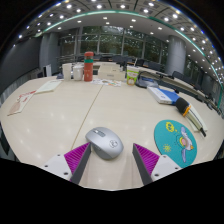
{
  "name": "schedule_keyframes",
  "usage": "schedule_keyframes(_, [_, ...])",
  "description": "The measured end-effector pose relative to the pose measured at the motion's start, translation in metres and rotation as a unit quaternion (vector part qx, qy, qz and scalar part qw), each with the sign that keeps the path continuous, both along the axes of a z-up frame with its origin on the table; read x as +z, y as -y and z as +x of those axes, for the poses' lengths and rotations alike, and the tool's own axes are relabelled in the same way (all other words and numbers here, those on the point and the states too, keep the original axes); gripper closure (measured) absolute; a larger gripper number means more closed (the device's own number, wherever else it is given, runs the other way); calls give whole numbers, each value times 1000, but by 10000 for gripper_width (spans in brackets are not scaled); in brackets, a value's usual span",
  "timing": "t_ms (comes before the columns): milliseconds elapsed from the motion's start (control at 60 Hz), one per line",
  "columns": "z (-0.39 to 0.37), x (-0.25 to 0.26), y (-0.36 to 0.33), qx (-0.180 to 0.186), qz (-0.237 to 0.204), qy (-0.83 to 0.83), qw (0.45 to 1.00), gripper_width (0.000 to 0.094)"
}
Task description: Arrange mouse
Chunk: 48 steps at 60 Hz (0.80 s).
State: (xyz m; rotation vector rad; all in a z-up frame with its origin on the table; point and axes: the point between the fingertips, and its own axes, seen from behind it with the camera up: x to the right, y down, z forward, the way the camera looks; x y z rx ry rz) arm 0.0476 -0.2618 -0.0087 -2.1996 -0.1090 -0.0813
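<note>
A silver-grey computer mouse [104,143] lies on the cream table [70,115], just ahead of my fingertips and between them. My gripper [111,157] is open, with a gap between each magenta pad and the mouse. The left pad [77,156] and the right pad [146,157] flank the mouse's near end. A round teal mouse mat [176,141] with cartoon figures lies to the right of the right finger.
Papers [22,103] lie at the left. A red-and-green can stack [88,67] and boxes stand at the table's far edge. A blue-and-white box [163,95] and dark tools [186,108] lie at the right, beyond the mat.
</note>
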Motion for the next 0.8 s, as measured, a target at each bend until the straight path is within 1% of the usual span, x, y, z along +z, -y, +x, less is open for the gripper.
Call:
schedule_keyframes(167, [-5, 0, -26, 13, 4, -6, 1000, 86])
schedule_keyframes(267, [-9, 0, -41, 27, 5, -11, 1000, 131])
schedule_keyframes(300, [-12, -2, -44, 34, 5, -14, 999, 171])
schedule_keyframes(350, [-17, -2, -48, 45, 6, -20, 999, 269])
schedule_keyframes(400, [-24, -4, -51, 58, 6, -27, 998, 432])
schedule_keyframes(483, [-27, -3, -52, 65, 7, -15, 998, 460])
schedule_keyframes(617, [-29, -4, -52, 70, -1, -15, 997, 547])
schedule_keyframes(700, [-32, 2, -47, 75, -6, -26, 997, 564])
schedule_keyframes(767, [-31, 22, -48, 75, 7, -32, 997, 562])
schedule_keyframes(800, [-28, 39, -48, 72, 22, -35, 997, 562])
